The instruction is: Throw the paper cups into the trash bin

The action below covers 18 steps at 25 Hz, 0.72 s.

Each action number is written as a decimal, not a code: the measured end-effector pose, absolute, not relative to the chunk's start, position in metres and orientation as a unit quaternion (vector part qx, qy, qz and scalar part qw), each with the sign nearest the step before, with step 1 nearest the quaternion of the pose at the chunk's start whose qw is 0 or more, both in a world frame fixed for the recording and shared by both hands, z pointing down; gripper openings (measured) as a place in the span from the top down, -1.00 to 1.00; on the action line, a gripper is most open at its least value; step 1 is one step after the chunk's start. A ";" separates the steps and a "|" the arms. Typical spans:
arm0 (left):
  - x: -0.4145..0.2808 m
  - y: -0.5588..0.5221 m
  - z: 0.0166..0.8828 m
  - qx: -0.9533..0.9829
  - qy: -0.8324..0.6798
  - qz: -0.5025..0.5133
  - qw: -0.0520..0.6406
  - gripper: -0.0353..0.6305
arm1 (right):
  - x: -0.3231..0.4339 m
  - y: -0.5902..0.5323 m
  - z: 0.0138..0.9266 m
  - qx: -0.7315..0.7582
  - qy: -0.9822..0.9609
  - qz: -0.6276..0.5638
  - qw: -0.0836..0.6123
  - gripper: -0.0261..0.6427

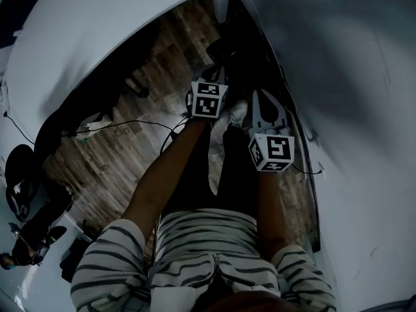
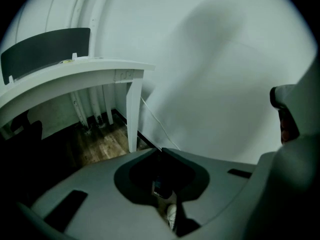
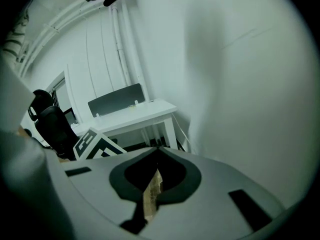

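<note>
paper cups out of sight, both jaws closed on nothing

no paper cup shows in any of the three views, and no trash bin either, so where the cups lie cannot be told from here. nothing cup-shaped sits between either pair of jaws. the left gripper (image 2: 160, 150) has its jaws together, tips meeting. the slit behind them shows only dark floor and a pale scrap too small to name. the right gripper (image 3: 159, 149) reads the same: jaws together at the tip, with bare wood grain glimpsed through the gap behind.

closed and empty like this, the two tools look carried rather than worked. my guess is a pause between cups, or a walk toward them or the bin. before any cup could be taken, a pair of jaws would have to part.

in the head view the left marker cube (image 1: 208, 99) sits at about 10 o'clock of the right marker cube (image 1: 272, 151). both forearms reach out from a striped shirt (image 1: 195, 246) and angle down over the wooden floor (image 1: 110, 168). keeping them close together ahead of the body likely keeps them clear of the furniture on either side.

further out, a white counter (image 2: 75, 79) stands at 10 o'clock in the left gripper view. a dark panel (image 2: 45, 51) stands upright along its back edge, and a plain white wall (image 2: 215, 84) fills 2 o'clock. a black chair (image 3: 50, 124) sits at 9 o'clock in the right gripper view.
</note>
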<state>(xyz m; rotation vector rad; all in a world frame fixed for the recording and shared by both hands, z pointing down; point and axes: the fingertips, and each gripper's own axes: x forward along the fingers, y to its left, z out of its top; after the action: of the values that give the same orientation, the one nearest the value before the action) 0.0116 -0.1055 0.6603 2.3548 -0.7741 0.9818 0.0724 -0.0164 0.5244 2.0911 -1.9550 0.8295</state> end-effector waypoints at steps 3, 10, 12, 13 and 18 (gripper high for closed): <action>0.008 -0.110 0.642 0.860 -0.294 0.343 0.236 0.77 | 0.071 -0.020 0.512 0.695 -0.661 0.270 0.082 0.89; -0.003 -0.119 0.599 0.862 -0.317 0.312 0.243 0.79 | 0.067 -0.032 0.482 0.687 -0.675 0.258 0.079 0.89; -0.008 -0.121 0.584 0.863 -0.323 0.302 0.245 0.81 | 0.063 -0.036 0.474 0.684 -0.679 0.255 0.076 0.89; -0.010 -0.121 0.577 0.863 -0.326 0.298 0.245 0.81 | 0.061 -0.038 0.470 0.682 -0.682 0.253 0.074 0.89; -0.022 -0.120 0.543 0.869 -0.330 0.280 0.238 0.82 | 0.050 -0.047 0.452 0.673 -0.693 0.249 0.073 0.89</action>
<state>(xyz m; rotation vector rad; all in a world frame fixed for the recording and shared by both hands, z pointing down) -0.0219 -0.1200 0.5433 2.3823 -0.9054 0.7685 0.0504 -0.0467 0.4520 2.0216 -2.0806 0.7469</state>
